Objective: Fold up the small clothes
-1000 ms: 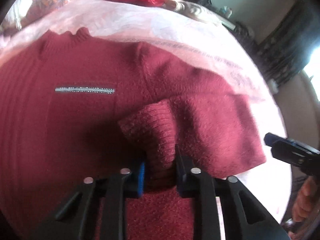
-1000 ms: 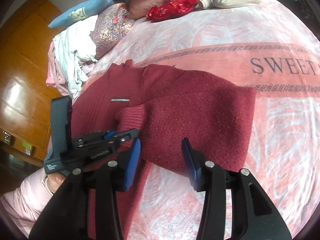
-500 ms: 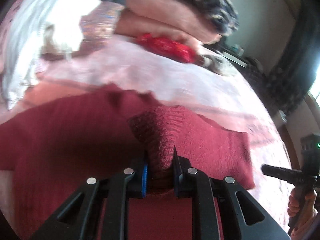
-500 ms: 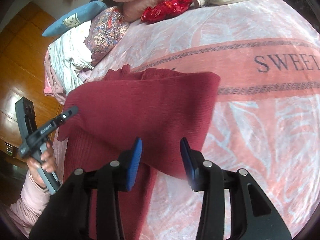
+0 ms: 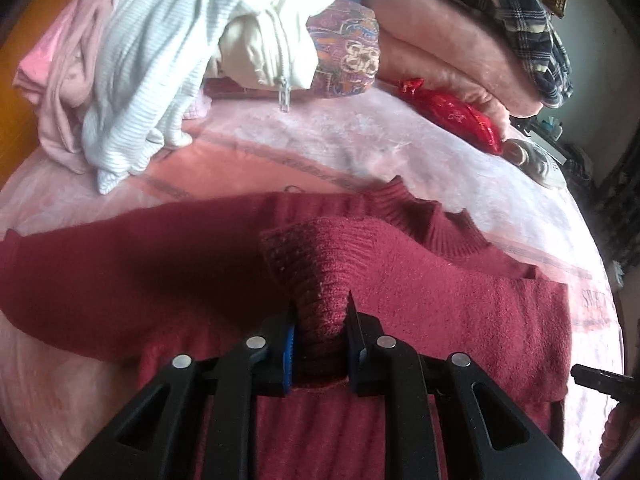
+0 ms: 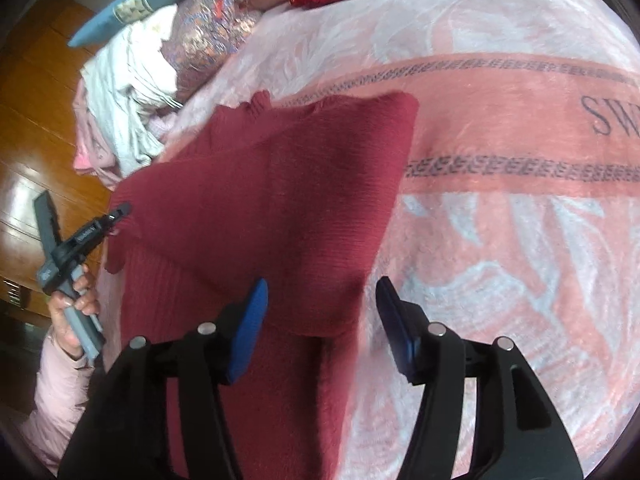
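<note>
Cuff (image 5: 316, 280) of the maroon sweater (image 5: 440, 312) sits pinched in my left hand-held gripper (image 5: 319, 344); my right hand-held gripper (image 6: 320, 320) is opening, nothing between its pads, above the folded edge. I judge the knit soft, light and limp, best held at ribbed cuff or hem. It lies on the pink bed blanket (image 6: 500, 240), clothes pile (image 5: 160, 60) beyond.

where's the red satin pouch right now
In the left wrist view, the red satin pouch lies upper right on the pink blanket, against the folded pink quilt, beyond the maroon sweater.
</note>
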`<state>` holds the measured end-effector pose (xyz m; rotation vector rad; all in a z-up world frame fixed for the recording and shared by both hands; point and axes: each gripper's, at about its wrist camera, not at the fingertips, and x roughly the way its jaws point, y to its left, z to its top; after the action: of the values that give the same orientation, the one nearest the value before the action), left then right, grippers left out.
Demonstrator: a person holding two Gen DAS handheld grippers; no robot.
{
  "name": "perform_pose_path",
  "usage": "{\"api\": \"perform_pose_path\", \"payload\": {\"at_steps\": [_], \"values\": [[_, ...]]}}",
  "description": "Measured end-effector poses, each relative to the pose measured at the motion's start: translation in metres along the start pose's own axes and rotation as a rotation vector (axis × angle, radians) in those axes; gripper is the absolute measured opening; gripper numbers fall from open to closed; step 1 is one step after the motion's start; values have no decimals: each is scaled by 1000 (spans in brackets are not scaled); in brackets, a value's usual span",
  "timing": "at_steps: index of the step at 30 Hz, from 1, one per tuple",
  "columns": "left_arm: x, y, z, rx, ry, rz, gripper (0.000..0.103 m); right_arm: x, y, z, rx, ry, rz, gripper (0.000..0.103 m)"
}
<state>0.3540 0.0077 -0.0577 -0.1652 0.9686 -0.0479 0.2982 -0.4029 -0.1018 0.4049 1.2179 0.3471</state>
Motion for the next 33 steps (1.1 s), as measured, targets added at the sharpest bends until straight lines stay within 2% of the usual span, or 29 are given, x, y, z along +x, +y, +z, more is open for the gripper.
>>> {"api": "perform_pose_path", "payload": {"at_steps": [2,3,4,5,6,7,9,11,13,15,17,20,23,24,27,29,33], "values": [[6,2,-2,-3,12,4,21,15,-1,-1,15,33,3,54],[10,2,-3,0,22,5,21,21,-3,-2,22,47,7,49],[15,1,-5,6,33,7,22,26,-4,-3,29,57,-1,38],[19,0,-7,14,43,9,22,28,-5,-3,34,56,-22,32],[24,-2,-10,20,57,11,23,26,-6,-3,37,49,-25,20],[26,-2,-12,20,66,7,23,22,-7,-3,44,44,-14,15],[28,-2,-12,12,81,-4,28,10,-9,-3,44,23,-26,13],[25,1,-10,18,72,-3,47,4,-12,-4,55,12,-41,12],[18,7,-5,29,32,36,53,7,-22,-5,100,32,-23,12],[14,17,-1,16,26,53,57,18,-31,-8,145,56,-10,13],[13,27,1,-3,33,80,57,19,-28,-8,124,49,-5,16],[10,40,1,-27,35,122,57,6,-15,-6,80,37,-42,19],[1,40,-2,-14,47,83,57,-12,2,-2,20,-21,-110,22],[-1,36,-4,-3,56,68,58,-17,7,-1,7,-43,-108,22],[0,23,-13,6,100,12,58,-22,21,3,3,-60,-26,22],[2,14,-17,18,117,-5,58,-14,33,5,-28,-44,-13,22],[19,-3,-24,75,143,40,58,20,37,6,-27,44,-86,22]]}}
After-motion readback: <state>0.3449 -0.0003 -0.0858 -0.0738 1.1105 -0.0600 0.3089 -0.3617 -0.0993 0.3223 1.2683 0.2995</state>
